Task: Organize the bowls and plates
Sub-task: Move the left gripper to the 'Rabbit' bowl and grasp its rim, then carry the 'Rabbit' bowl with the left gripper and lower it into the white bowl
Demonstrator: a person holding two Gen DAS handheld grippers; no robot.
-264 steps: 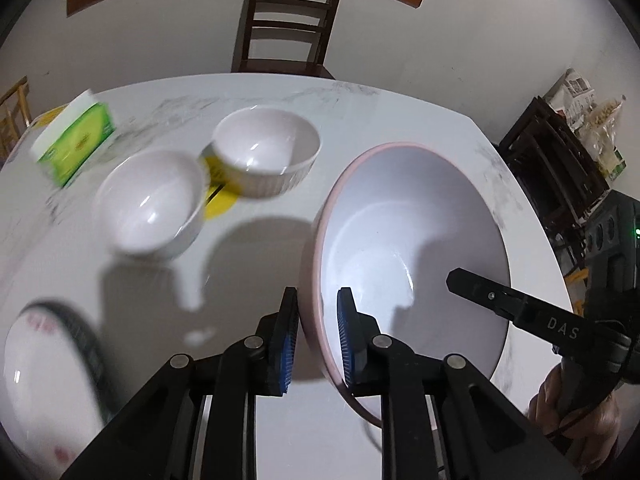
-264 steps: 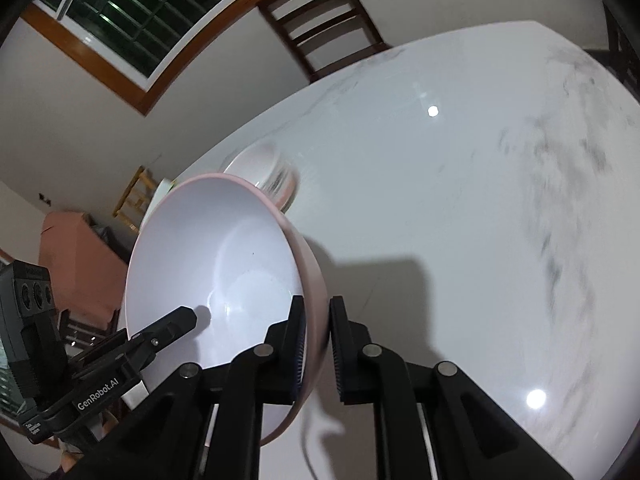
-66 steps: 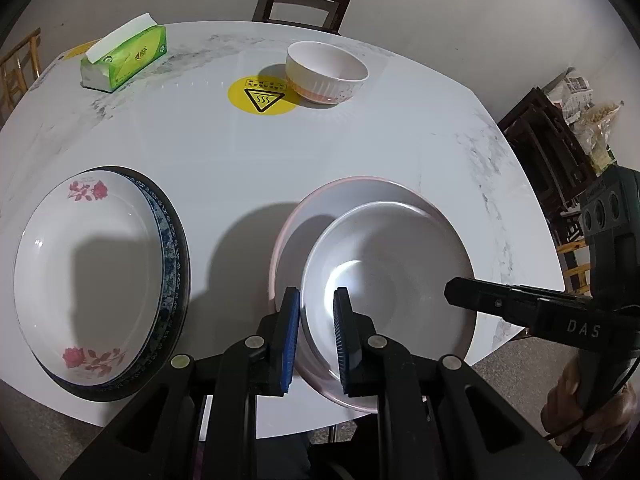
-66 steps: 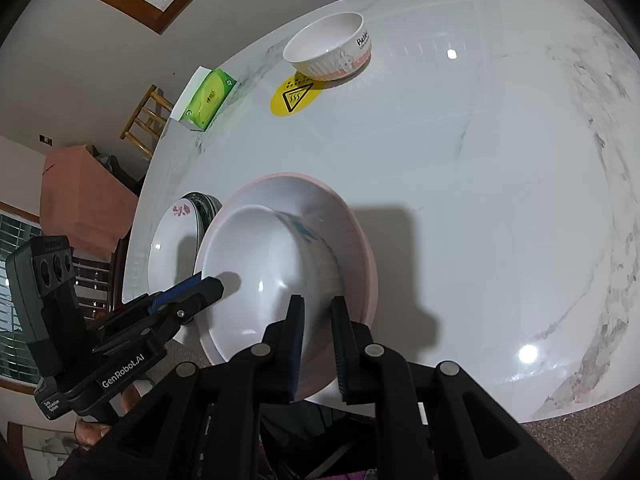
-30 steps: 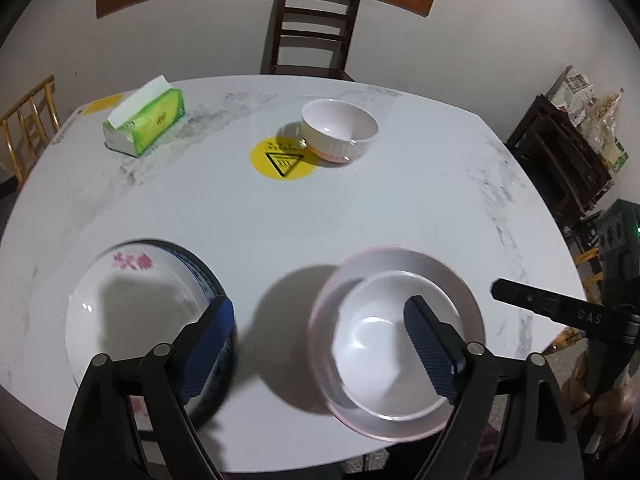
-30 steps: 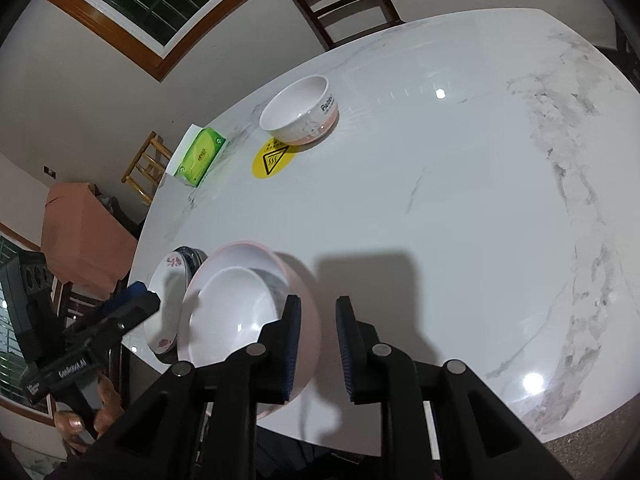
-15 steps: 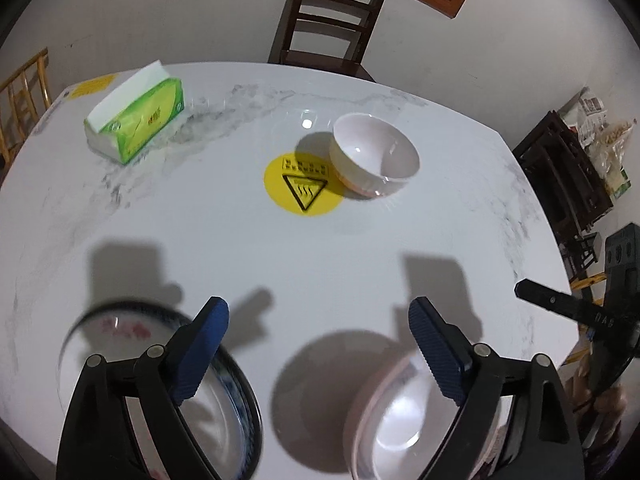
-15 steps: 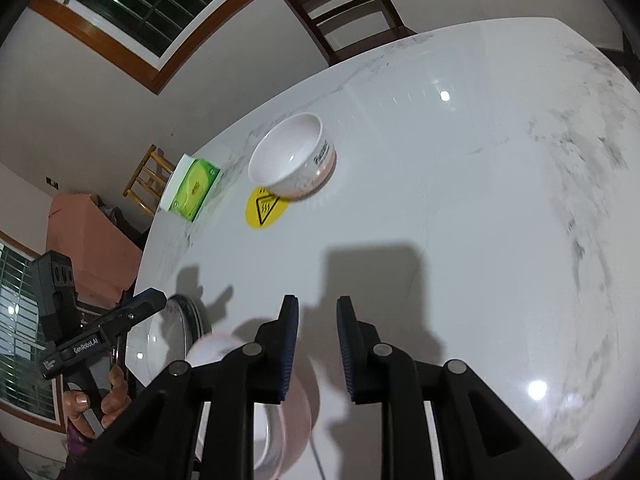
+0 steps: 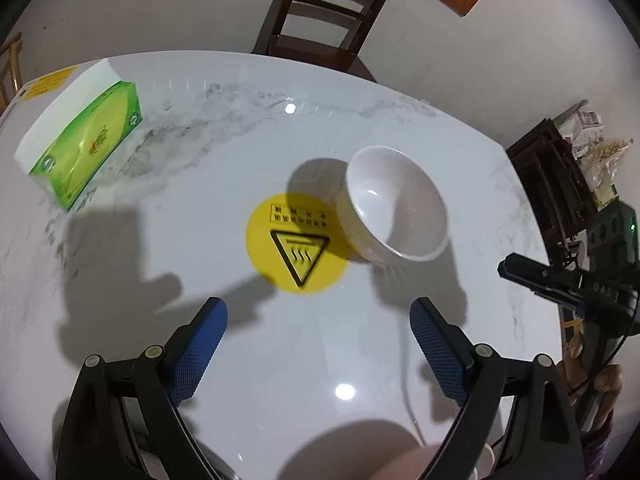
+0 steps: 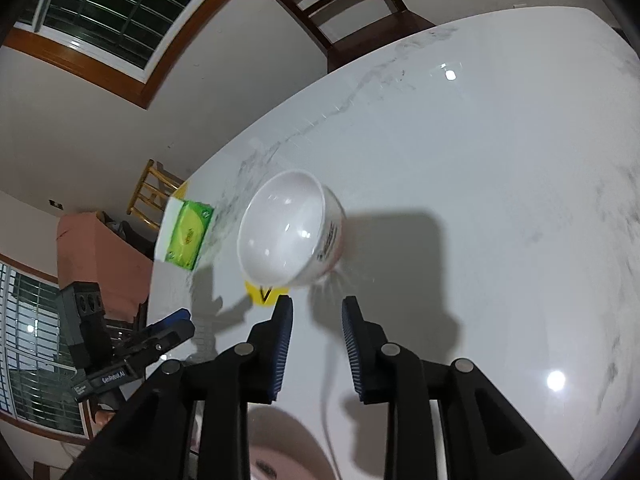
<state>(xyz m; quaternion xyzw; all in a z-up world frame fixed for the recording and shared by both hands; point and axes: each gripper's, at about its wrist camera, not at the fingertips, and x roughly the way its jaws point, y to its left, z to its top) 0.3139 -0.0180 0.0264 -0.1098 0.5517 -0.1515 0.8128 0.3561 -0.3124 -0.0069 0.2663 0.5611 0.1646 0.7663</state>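
Note:
A small white bowl [image 9: 394,216] stands alone on the white marble table [image 9: 160,208], beside a round yellow warning sticker [image 9: 298,243]. My left gripper [image 9: 318,312] is wide open and empty, hovering short of the bowl. The bowl also shows in the right wrist view [image 10: 290,230], just ahead of my right gripper [image 10: 316,308], whose jaws are partly open and empty. The rim of the pink bowl [image 10: 276,436] with a white bowl nested in it shows at the bottom edge, behind the grippers. The right gripper also appears at the right of the left wrist view [image 9: 560,280].
A green tissue box [image 9: 86,152] lies at the table's far left. A dark wooden chair [image 9: 320,20] stands behind the table. A dark shelf with bags [image 9: 576,176] is off to the right. The table edge curves close on the right.
Both grippers have moved forward over the table toward the lone white bowl, leaving the nested bowls and stacked plates behind. The left had opened a second ago; the right has now opened partly.

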